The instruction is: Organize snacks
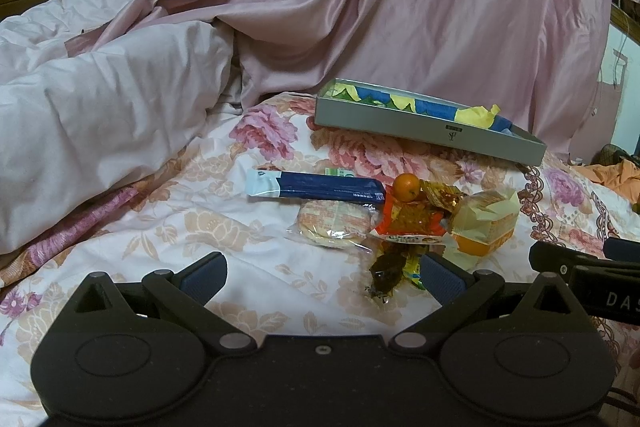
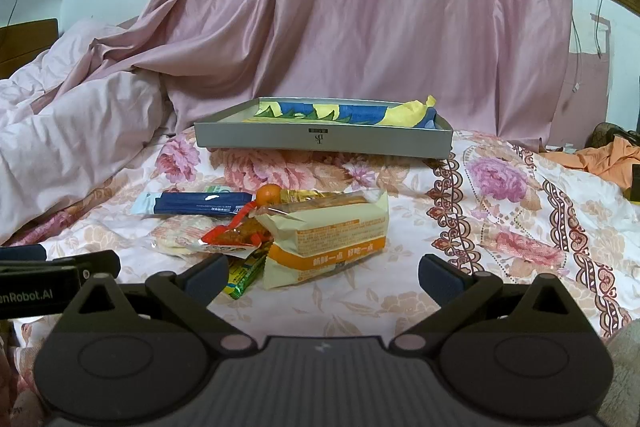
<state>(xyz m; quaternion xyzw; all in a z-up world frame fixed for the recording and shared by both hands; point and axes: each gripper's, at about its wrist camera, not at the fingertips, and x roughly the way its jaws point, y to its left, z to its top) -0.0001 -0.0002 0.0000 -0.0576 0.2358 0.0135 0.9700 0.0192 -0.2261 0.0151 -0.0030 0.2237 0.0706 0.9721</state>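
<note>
Floral bedsheet [image 2: 500, 227] under pink drape [image 2: 360, 7]; grey box [image 2: 320, 141] mid-frame, snack pile [image 2: 280, 227] below; left tongs [image 1: 322, 277] and right tongs [image 2: 322, 277] both open, empty.

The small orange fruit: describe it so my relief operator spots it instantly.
Start at the grey box on the flowered bedspread. In front of it lies a snack pile; the orange fruit sits at its back, by the blue packet's end. It is the only round, unwrapped item.

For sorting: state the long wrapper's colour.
Dark blue, pale blue end; wrapper clearest in left wrist view.
</note>
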